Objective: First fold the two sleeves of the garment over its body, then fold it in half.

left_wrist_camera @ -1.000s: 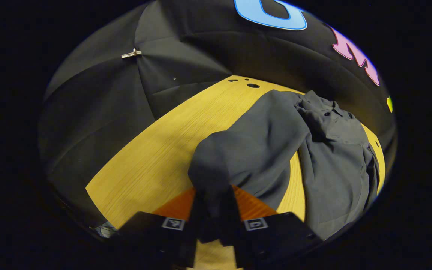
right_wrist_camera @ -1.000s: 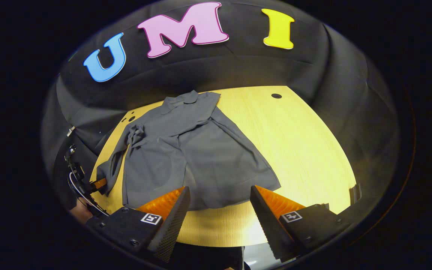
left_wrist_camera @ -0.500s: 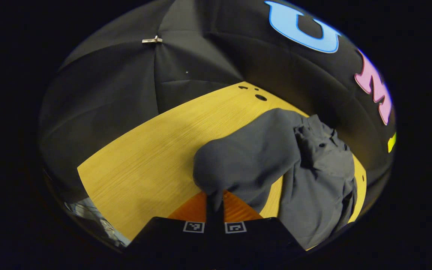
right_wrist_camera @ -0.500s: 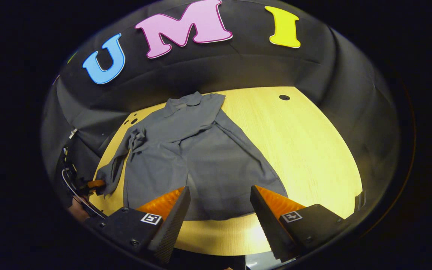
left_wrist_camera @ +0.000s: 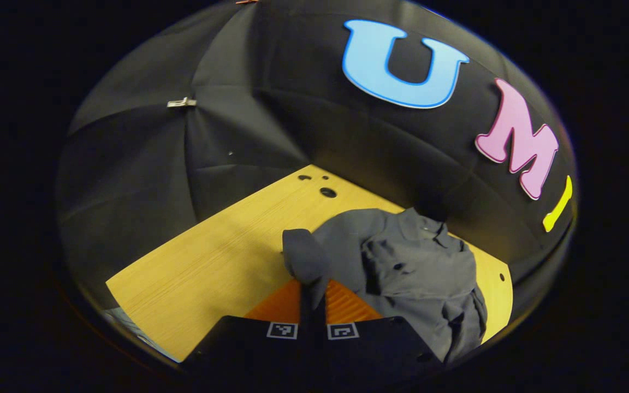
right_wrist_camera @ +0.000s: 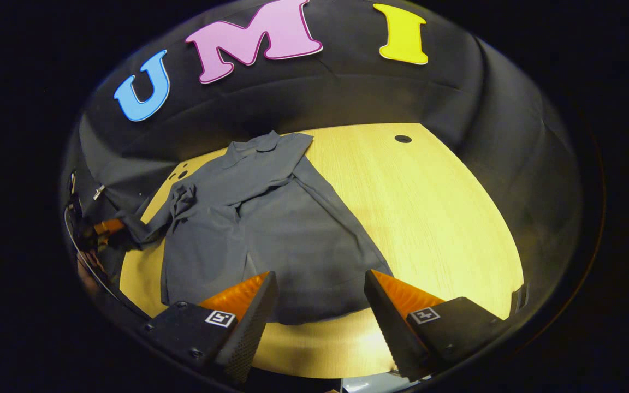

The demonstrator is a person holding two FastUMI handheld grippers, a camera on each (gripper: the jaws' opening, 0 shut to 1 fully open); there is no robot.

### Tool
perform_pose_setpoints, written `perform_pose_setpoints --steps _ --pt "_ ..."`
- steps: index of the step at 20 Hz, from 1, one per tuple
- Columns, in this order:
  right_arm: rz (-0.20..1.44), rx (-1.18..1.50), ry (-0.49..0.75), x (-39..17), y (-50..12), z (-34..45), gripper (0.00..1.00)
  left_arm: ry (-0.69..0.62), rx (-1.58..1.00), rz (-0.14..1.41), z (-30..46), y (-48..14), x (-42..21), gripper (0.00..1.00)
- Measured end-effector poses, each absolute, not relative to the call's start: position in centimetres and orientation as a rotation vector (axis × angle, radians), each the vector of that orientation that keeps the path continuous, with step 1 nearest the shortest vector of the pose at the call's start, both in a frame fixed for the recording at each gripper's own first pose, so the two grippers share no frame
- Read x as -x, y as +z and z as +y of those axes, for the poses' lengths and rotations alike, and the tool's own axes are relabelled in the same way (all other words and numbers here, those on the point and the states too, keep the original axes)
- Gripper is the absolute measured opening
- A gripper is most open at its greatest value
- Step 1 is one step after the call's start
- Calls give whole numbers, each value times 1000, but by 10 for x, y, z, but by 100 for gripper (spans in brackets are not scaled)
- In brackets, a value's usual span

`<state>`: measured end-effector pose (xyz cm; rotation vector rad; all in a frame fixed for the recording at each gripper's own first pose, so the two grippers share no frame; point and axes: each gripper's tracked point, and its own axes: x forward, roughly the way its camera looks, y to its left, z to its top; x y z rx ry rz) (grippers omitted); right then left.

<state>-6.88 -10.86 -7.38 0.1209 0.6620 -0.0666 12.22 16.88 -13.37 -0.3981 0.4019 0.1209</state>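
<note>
A dark grey collared shirt (right_wrist_camera: 271, 229) lies spread on the yellow wooden table (right_wrist_camera: 429, 218), collar toward the back wall. One sleeve (right_wrist_camera: 303, 180) lies folded over its body. My left gripper (left_wrist_camera: 313, 295) is shut on the cuff of the other sleeve (left_wrist_camera: 301, 256) and holds it above the table, pulled out to the shirt's side. In the right gripper view that left gripper (right_wrist_camera: 108, 228) sits at the far left with the sleeve stretched to it. My right gripper (right_wrist_camera: 320, 305) hangs open above the shirt's hem, nothing between its fingers.
Black cloth walls close in the table at the back and both sides. Small round holes (left_wrist_camera: 327, 192) mark the tabletop near the back left corner, and one more hole (right_wrist_camera: 402, 138) lies back right. Bare wood stretches to the right of the shirt.
My left gripper closed fully on the sleeve cuff, then lifted and drew it outward and back, stretching the sleeve away from the shirt's body. The right gripper barely moved and stayed open.
</note>
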Motion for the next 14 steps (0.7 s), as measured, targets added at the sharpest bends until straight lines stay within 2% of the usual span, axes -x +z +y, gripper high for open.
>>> perform_pose_setpoints --steps 6,7,8,14 --pt "655 -170 -92 63 -77 -129 99 -88 354 354 62 -88 -169 5" --pt "653 -163 -97 60 -77 -135 99 -123 345 350 41 -82 -175 2" --pt "649 -152 -107 61 -77 -140 99 -156 342 349 22 -78 -182 5" --pt "658 -175 -131 54 -81 -157 99 -293 373 384 -79 -77 -217 6"
